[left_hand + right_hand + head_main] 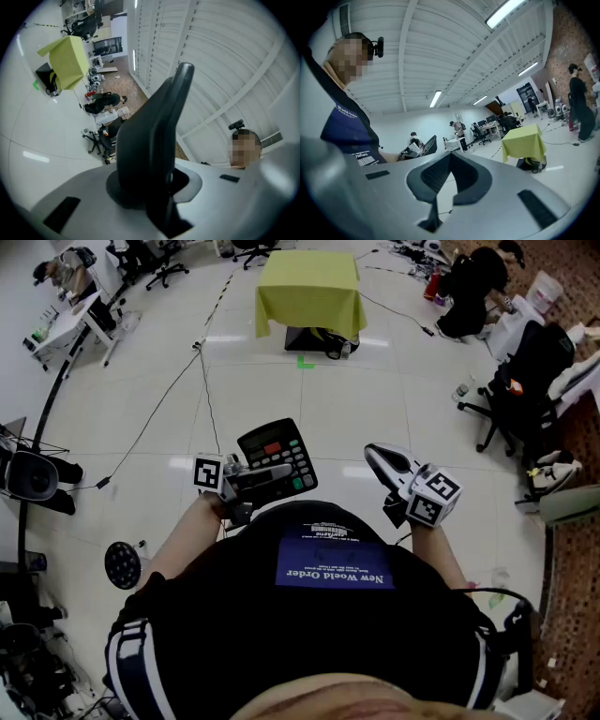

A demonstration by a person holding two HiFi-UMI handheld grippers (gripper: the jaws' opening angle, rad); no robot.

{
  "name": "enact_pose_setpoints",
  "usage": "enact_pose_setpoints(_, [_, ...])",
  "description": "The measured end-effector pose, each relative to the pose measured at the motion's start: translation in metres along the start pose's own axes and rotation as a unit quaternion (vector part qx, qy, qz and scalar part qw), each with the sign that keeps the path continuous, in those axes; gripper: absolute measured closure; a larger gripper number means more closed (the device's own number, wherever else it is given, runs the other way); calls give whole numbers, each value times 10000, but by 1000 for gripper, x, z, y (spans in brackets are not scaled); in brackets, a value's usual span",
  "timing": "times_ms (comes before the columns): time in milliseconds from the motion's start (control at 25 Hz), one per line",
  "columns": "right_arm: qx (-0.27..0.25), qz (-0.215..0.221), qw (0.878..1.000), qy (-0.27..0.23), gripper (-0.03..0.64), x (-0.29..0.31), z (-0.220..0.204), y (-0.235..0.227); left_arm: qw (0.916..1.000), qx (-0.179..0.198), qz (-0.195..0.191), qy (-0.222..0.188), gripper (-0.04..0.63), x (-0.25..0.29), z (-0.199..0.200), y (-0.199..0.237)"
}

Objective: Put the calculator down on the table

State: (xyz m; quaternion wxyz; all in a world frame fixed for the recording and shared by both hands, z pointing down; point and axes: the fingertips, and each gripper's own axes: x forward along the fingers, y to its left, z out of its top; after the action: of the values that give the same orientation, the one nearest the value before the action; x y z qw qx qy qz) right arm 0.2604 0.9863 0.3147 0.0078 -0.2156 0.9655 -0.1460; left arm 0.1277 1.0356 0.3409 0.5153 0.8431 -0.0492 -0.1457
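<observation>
A black calculator (277, 454) with a red-lit display and green keys hangs in the air in front of the person's body, keys up. My left gripper (265, 476) is shut on its near edge. In the left gripper view the calculator (157, 126) stands edge-on as a dark slab between the jaws of my left gripper (159, 183). My right gripper (377, 455) hovers to the right, apart from the calculator, shut with nothing in it. In the right gripper view my right gripper (437, 190) shows its pads meeting. The table (307, 289), draped in yellow-green cloth, stands far ahead across the floor.
White floor lies below, with cables (169, 395) running across it. Office chairs (511, 395) and a seated person (473, 287) are at the right; desks (70, 315) stand at the far left. The clothed table (524, 143) also shows in the right gripper view.
</observation>
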Motion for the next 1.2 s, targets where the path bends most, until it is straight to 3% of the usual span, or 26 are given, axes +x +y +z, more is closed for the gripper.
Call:
enact_pose_setpoints(520, [339, 14, 9994, 55, 629, -22, -17, -37, 9994, 90, 287, 167, 508, 36, -7, 20])
enact_pose_setpoints(640, [306, -52, 9995, 95, 629, -15, -18, -49, 9998, -50, 107, 178, 508, 40, 3, 33])
enact_pose_setpoints(920, [73, -493, 9987, 140, 629, 82, 29, -67, 9986, -143, -413, 293, 508, -15, 103, 43])
enact_pose_setpoints(1120, [-171, -533, 9984, 66, 629, 117, 16, -81, 9979, 43, -569, 315, 508, -43, 127, 74])
enact_pose_setpoints(1200, [-158, -587, 9981, 46, 629, 160, 30, -86, 9976, 43, -608, 326, 508, -72, 162, 77])
